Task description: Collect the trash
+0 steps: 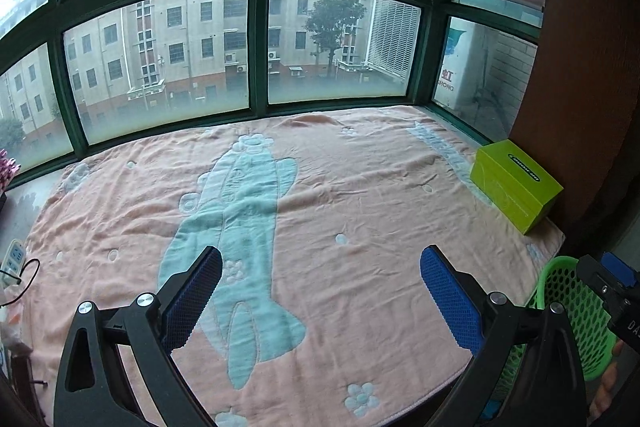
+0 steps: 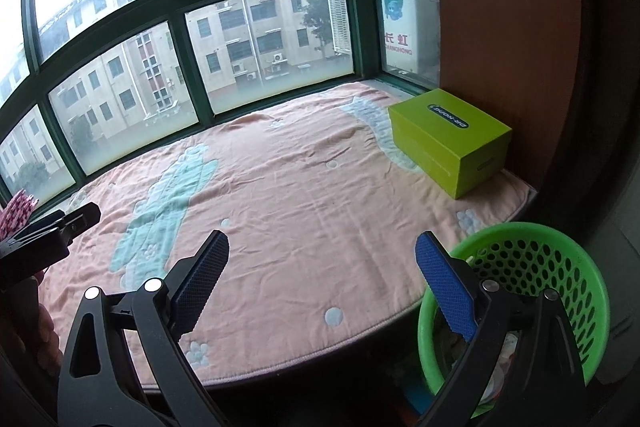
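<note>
Ahead of the left wrist camera, the left gripper (image 1: 320, 277) hung with its two blue-padded fingers (image 1: 450, 303) spread wide apart and nothing between them. Below it lay a pink blanket (image 1: 360, 195) with a pale blue cartoon figure, spread over the window ledge that served as the worktop. A lime-green box (image 1: 514, 179) sat on the blanket's far right corner, close to the brown wooden panel (image 1: 580, 67). At the lower right, just off the blanket's edge, stood a green perforated basket (image 1: 576, 319), and the right gripper (image 1: 612, 283) showed above it; from this view I cannot tell how its jaws stood. A white power strip (image 1: 12, 261) with a dark cord lay at the left edge. Green-framed windows (image 1: 256, 47) looked out on apartment blocks.

Seen from the right wrist camera, the right gripper (image 2: 322, 277) also had its fingers held wide apart and empty, poised over the blanket's (image 2: 300, 179) near edge. The green basket (image 2: 532, 291) stood just beside the right finger, below the worktop's rim, with some pale crumpled trash (image 2: 506, 351) faintly visible inside it. The lime-green box (image 2: 448, 139) rested on the blanket against the wooden panel (image 2: 508, 27). The left gripper (image 2: 52, 231) entered at the left edge, well apart from the basket.
</note>
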A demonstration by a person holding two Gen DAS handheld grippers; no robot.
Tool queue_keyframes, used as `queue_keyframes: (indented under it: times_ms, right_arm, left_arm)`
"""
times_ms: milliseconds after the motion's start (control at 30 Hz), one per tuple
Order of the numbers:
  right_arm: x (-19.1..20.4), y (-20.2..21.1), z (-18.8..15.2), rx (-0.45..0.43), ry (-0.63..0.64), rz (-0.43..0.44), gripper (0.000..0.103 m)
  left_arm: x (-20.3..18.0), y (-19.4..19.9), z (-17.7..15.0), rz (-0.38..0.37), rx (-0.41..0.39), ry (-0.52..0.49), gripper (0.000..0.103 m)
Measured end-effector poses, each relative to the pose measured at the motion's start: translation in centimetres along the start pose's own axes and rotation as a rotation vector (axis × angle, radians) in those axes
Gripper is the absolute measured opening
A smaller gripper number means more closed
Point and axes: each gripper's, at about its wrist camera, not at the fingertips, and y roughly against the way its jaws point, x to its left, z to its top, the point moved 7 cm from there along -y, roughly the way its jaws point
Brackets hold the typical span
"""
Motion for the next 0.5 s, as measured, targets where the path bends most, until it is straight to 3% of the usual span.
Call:
queue_keyframes:
  times_ms: [500]
  right_arm:
    - [0.79,0.03,-0.04,-0.001,0.010,0.010,0.094]
  left_arm:
    - [1.06,0.73,-0.01,0.019,-0.017,0.020,0.096]
